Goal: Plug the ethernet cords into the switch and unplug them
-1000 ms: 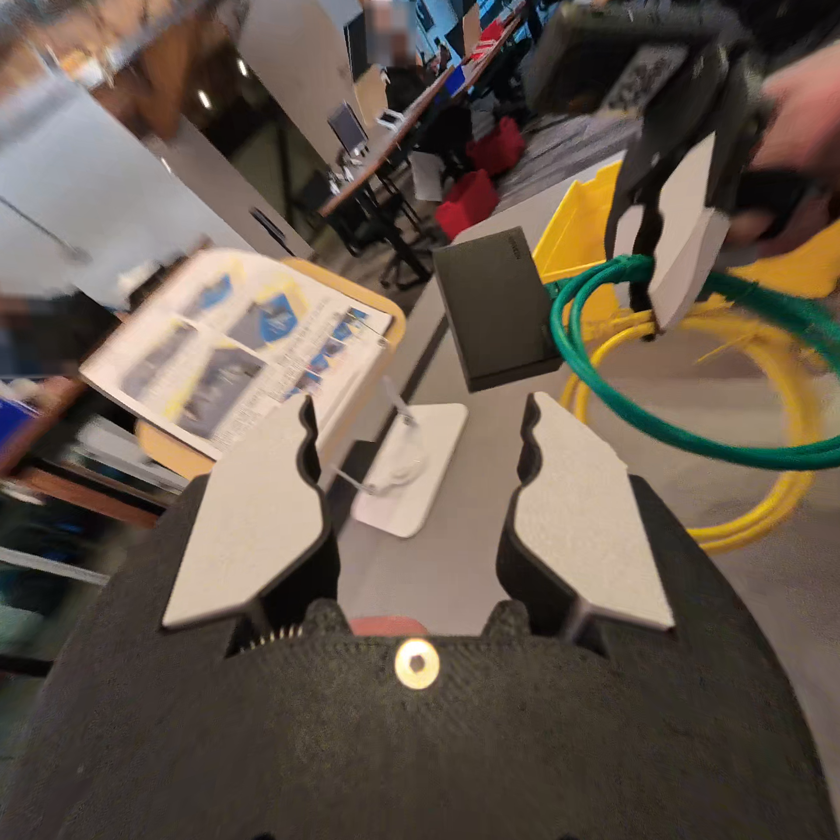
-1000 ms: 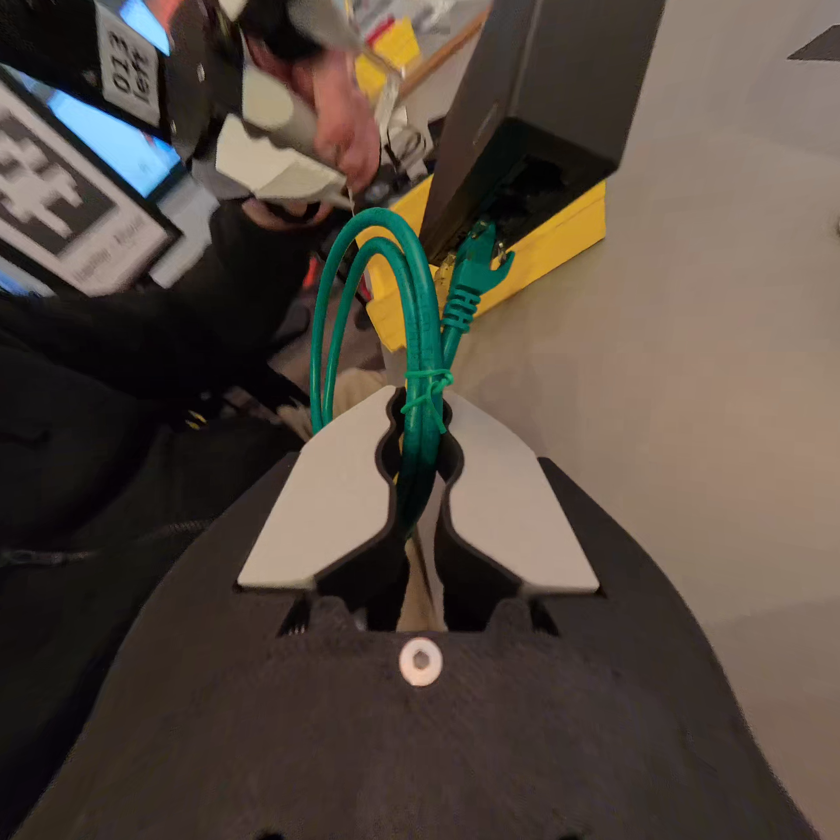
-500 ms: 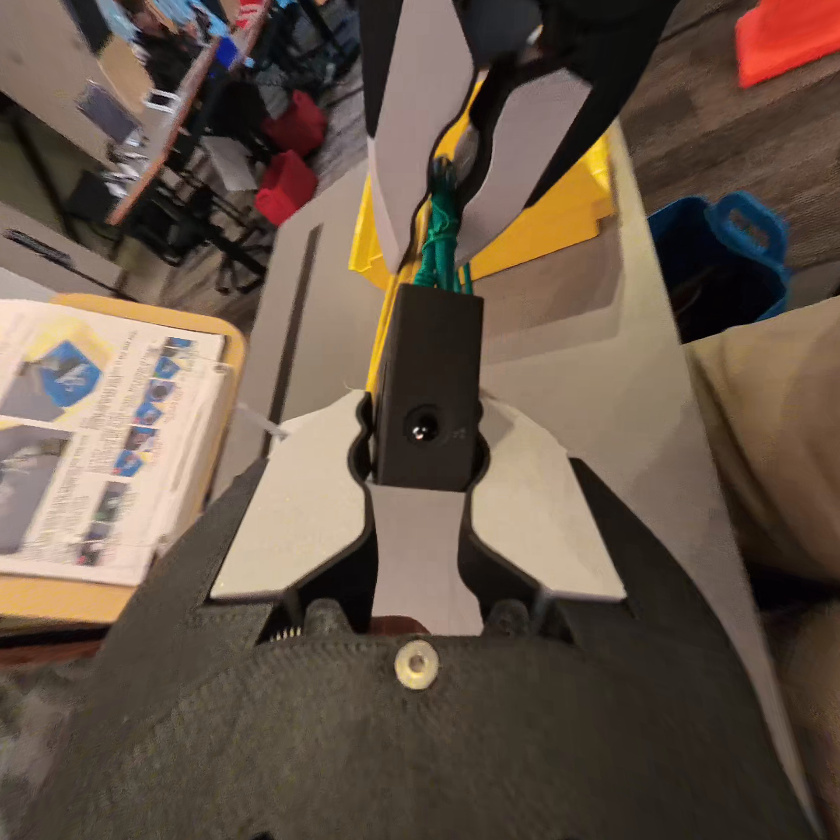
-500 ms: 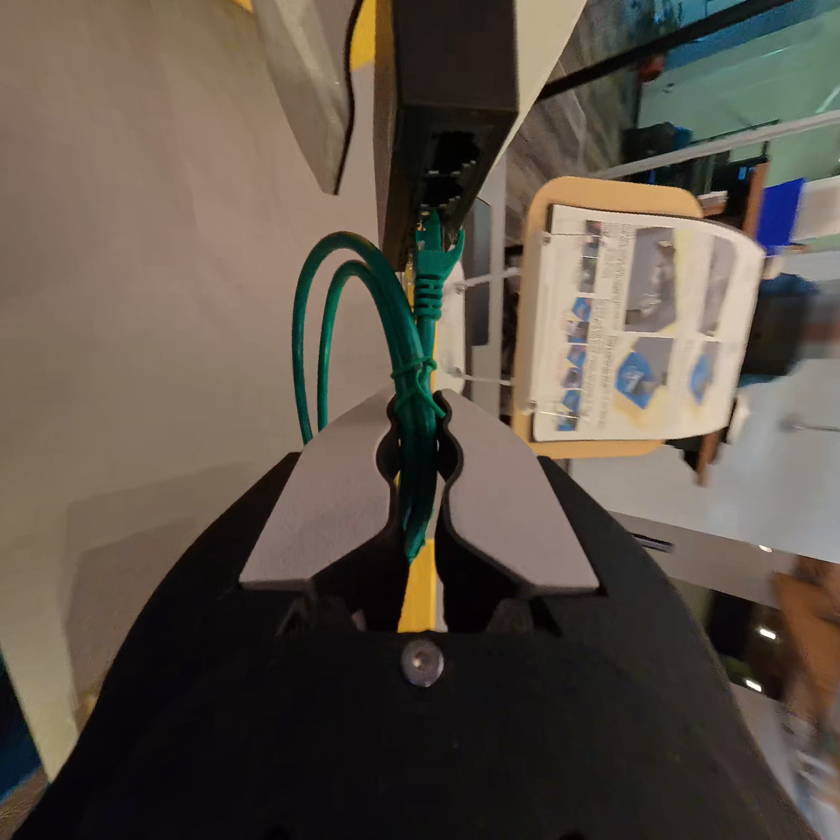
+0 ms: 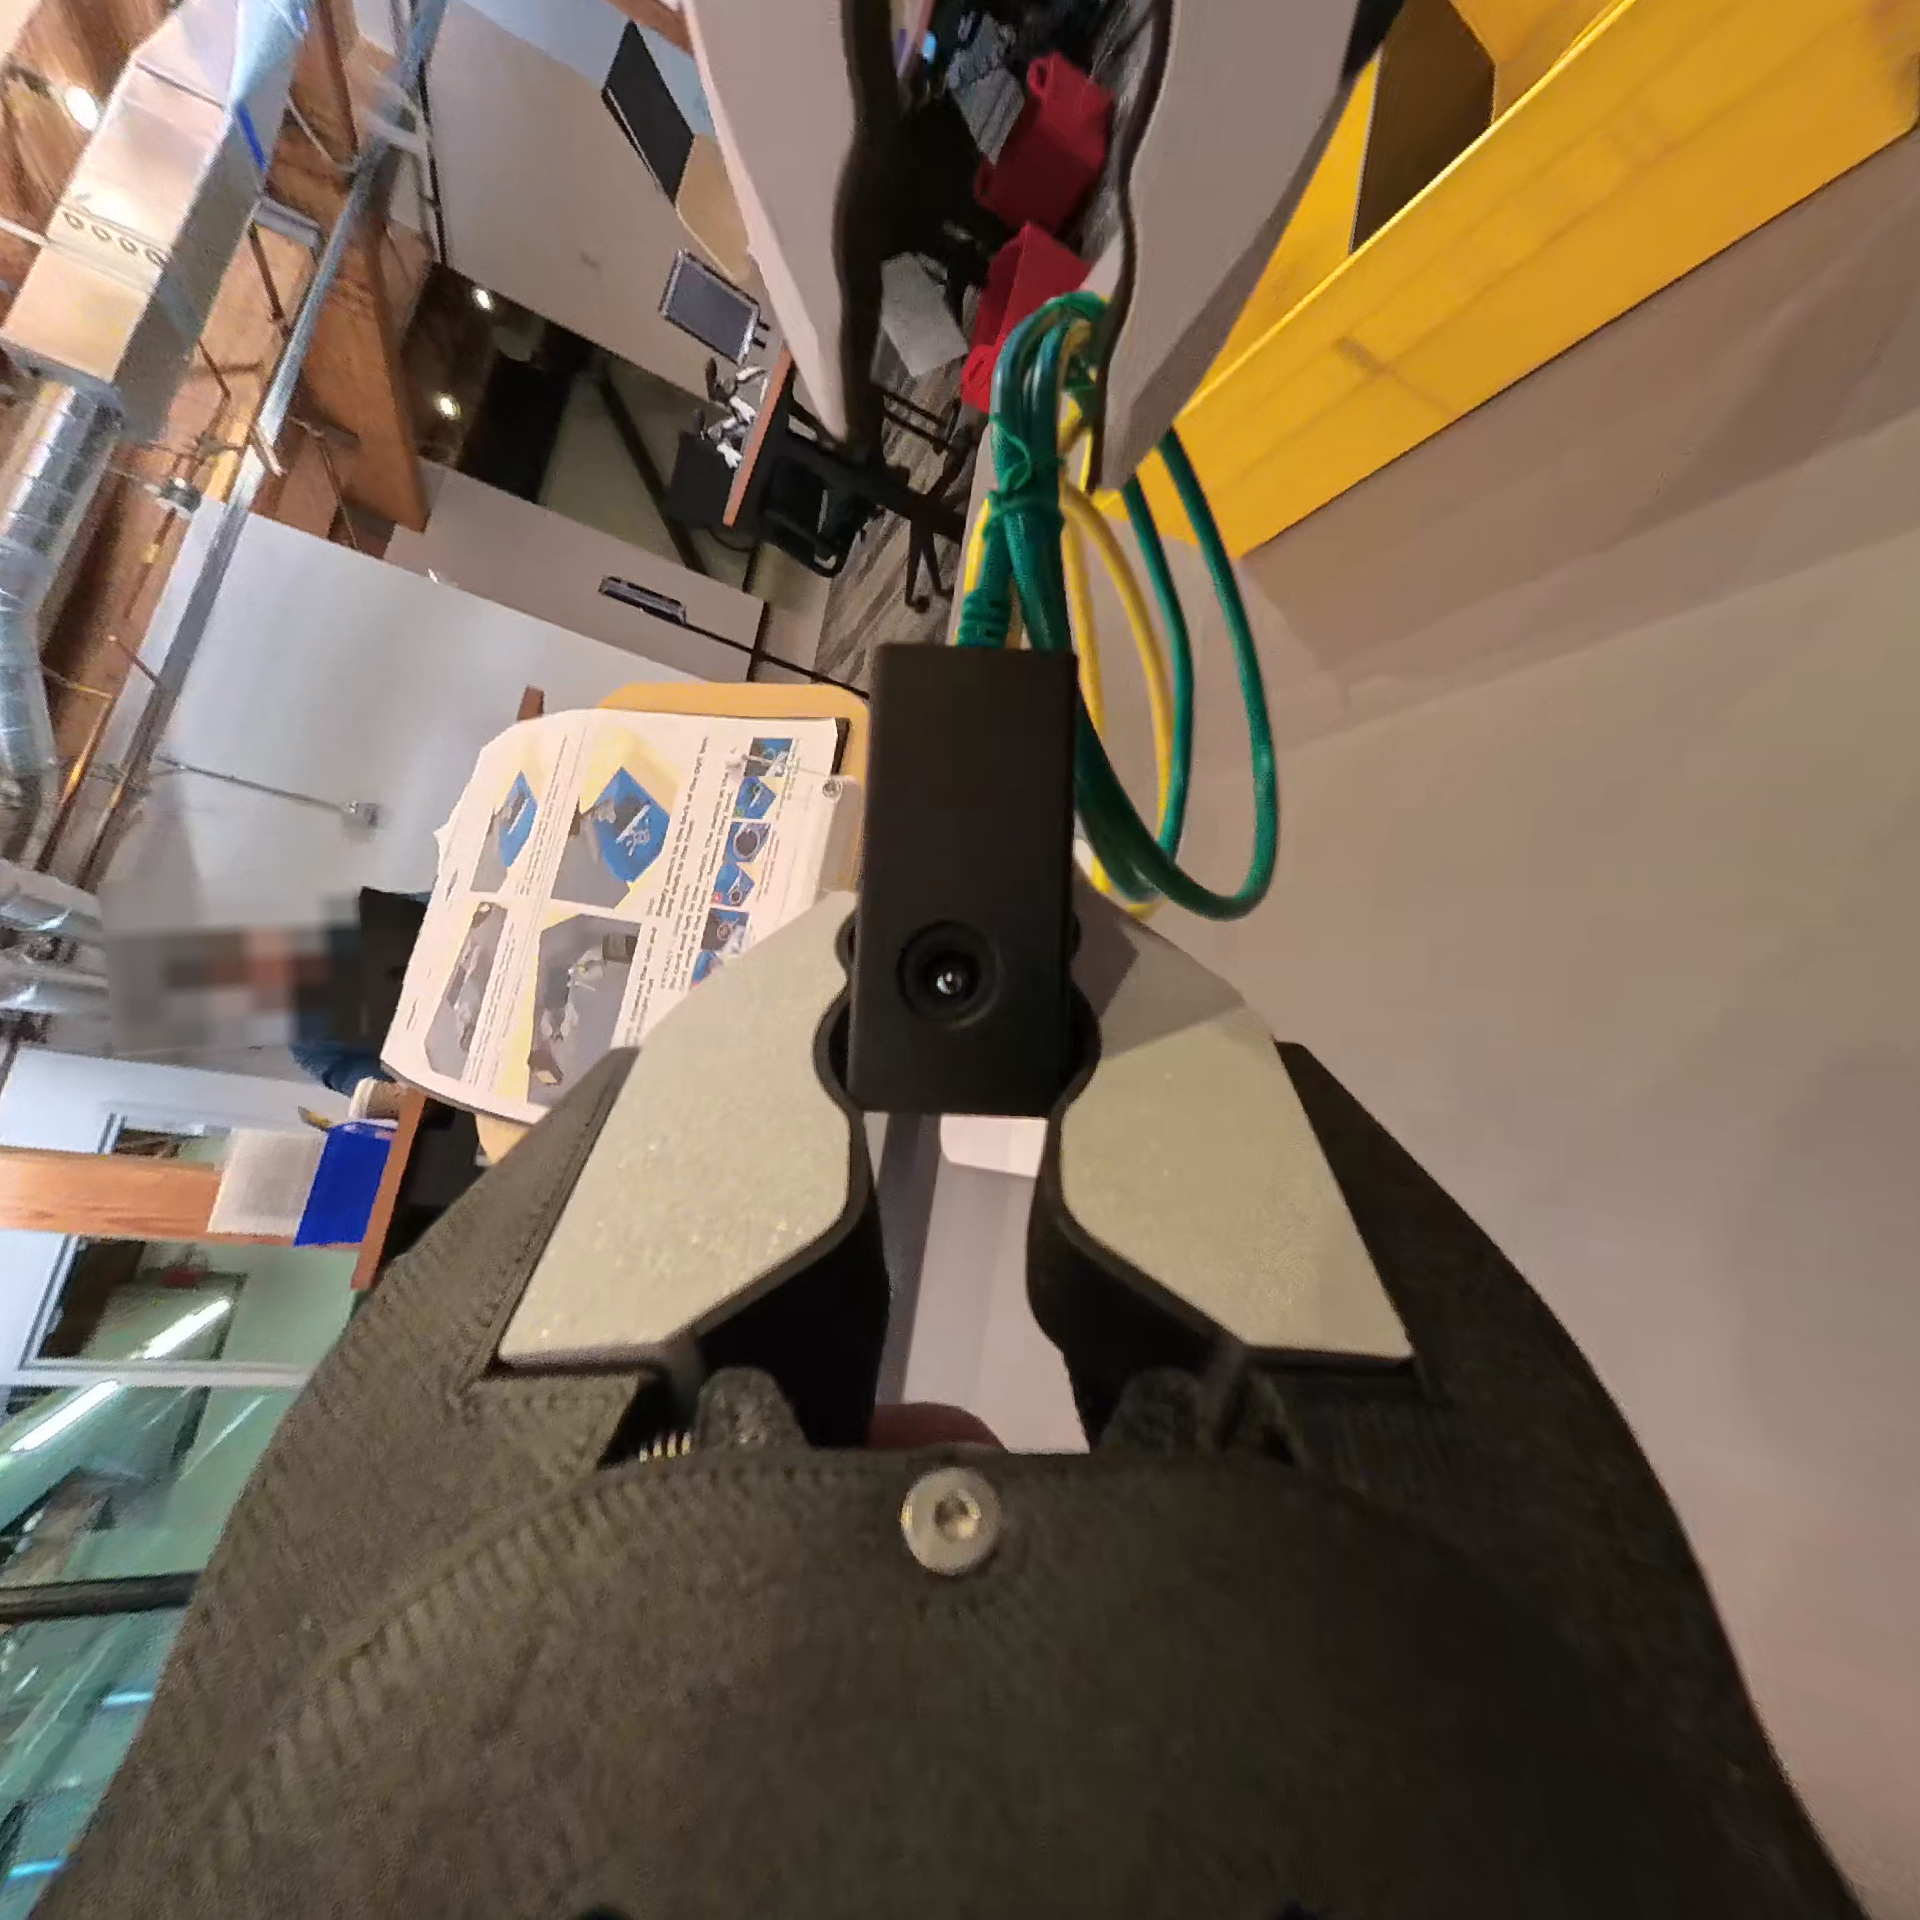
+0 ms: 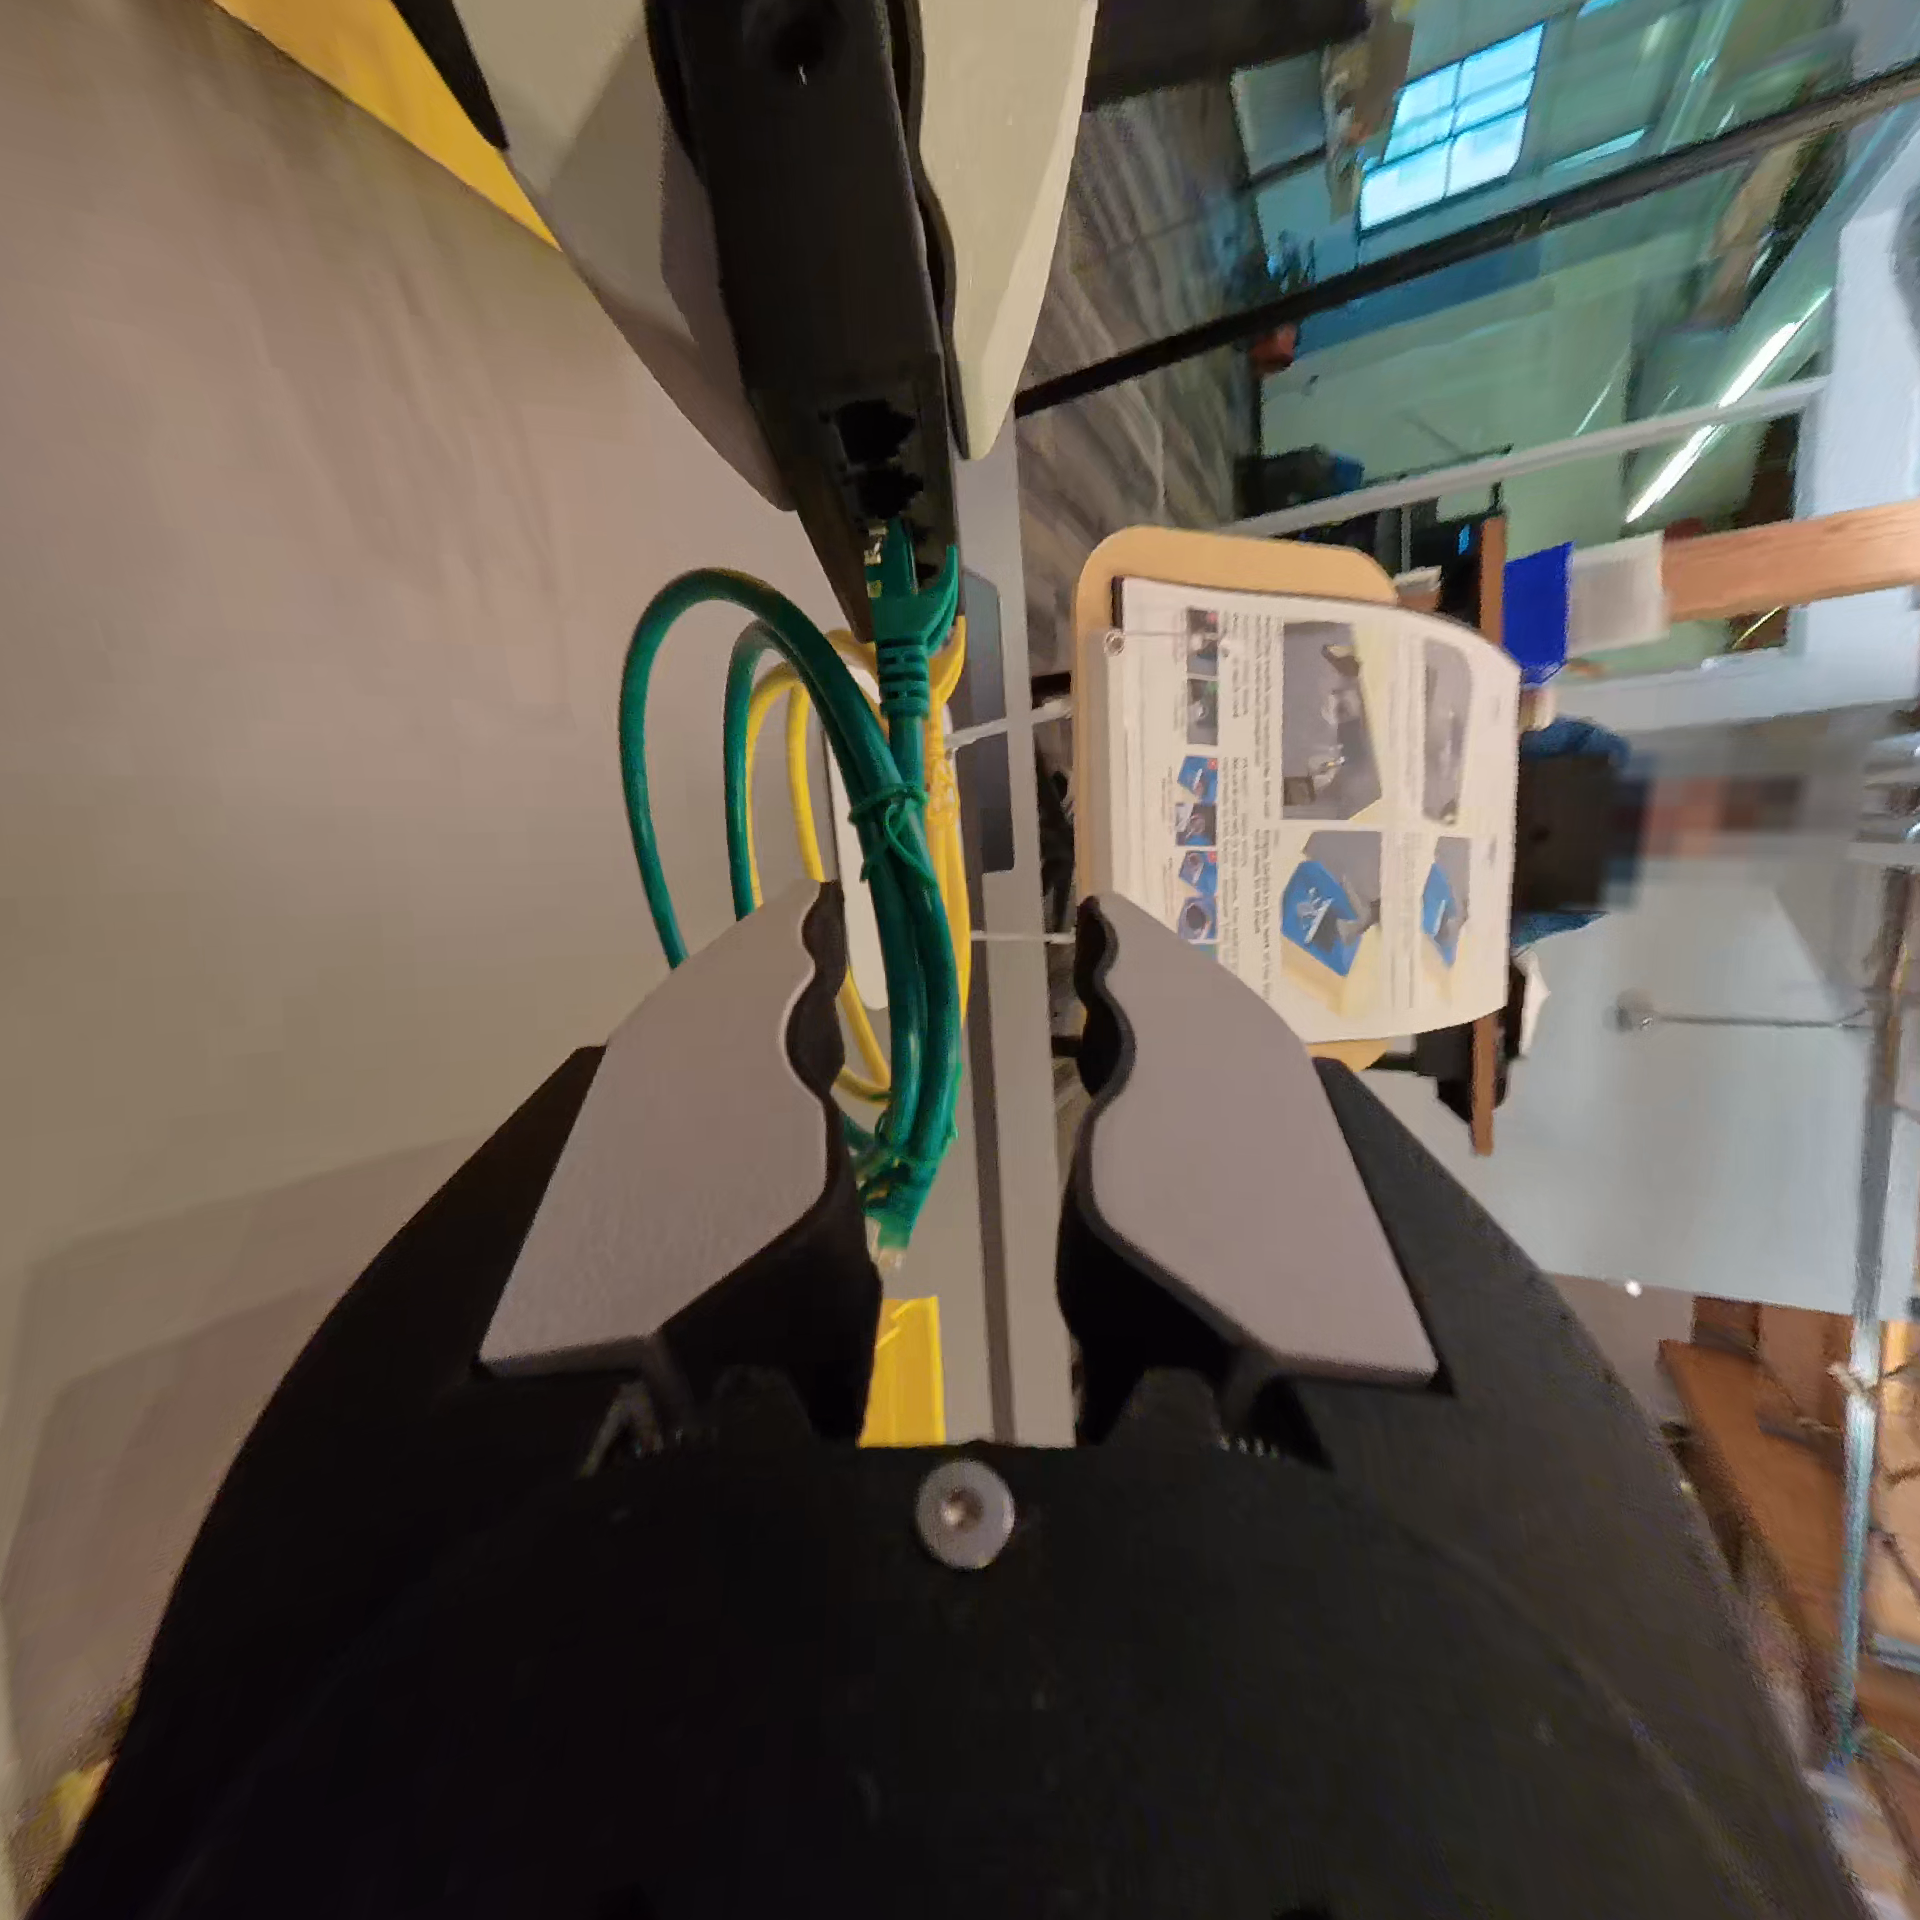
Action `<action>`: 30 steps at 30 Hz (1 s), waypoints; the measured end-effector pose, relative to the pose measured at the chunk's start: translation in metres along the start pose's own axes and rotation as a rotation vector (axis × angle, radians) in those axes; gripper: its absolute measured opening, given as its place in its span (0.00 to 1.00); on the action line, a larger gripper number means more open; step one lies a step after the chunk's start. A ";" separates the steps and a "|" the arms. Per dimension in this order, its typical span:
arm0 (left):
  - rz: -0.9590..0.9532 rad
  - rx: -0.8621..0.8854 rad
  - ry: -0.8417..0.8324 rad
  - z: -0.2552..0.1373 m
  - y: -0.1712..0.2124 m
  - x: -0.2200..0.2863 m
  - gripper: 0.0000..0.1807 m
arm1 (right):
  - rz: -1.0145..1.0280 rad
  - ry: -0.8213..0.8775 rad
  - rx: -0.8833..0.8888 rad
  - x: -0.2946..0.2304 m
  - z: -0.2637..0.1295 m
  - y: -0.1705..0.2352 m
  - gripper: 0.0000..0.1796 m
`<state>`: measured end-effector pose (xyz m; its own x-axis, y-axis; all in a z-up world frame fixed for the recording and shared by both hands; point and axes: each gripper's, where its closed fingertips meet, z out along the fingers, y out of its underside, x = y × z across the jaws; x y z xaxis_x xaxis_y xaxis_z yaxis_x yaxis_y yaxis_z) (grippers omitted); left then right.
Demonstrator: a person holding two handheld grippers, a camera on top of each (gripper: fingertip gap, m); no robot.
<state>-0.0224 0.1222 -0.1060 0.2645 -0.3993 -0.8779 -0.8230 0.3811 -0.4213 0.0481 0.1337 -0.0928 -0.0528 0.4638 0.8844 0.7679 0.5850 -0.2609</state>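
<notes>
My left gripper (image 5: pixel 961 935) is shut on one end of the black switch (image 5: pixel 966 790) and holds it off the grey table (image 5: pixel 1558 935). The green ethernet cord (image 5: pixel 1226 727) has its plug (image 6: pixel 902 613) in a port at the switch's far end (image 6: pixel 831 260). My right gripper (image 6: pixel 951 914) is open. The green cord's tied coil (image 6: pixel 914 935) hangs loose between its fingers (image 6: pixel 717 1091), the free plug near their base. The right gripper's fingers (image 5: pixel 1216 260) show at the top of the left wrist view, spread on either side of the cord. A yellow cord (image 6: pixel 800 790) lies behind the green one.
A yellow bin (image 5: pixel 1455 312) stands on the table beyond the switch. A printed sheet on a wooden board (image 5: pixel 623 883) stands upright at the table's edge; it also shows in the right wrist view (image 6: pixel 1330 831). Desks and red bins are far behind. The tips of one gripper are about 8 cm away from the tips of the other.
My left gripper went from open and apart to shut on the switch. My right gripper brought the green plug to the switch's port, then opened and let go of the cord.
</notes>
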 end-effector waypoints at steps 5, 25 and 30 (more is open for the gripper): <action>-0.006 -0.032 -0.015 0.000 -0.001 -0.004 0.16 | -0.035 0.038 0.118 -0.002 -0.015 -0.027 0.19; 0.059 -0.045 0.042 -0.007 -0.027 0.003 0.16 | -0.221 0.033 0.223 -0.010 0.011 -0.047 0.08; 0.062 -0.043 0.075 -0.006 -0.030 0.008 0.16 | -0.344 0.011 0.196 -0.014 0.008 -0.045 0.07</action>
<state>0.0008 0.1024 -0.0988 0.1756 -0.4381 -0.8816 -0.8576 0.3716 -0.3555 0.0093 0.1066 -0.0969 -0.2778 0.2121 0.9369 0.5704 0.8212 -0.0168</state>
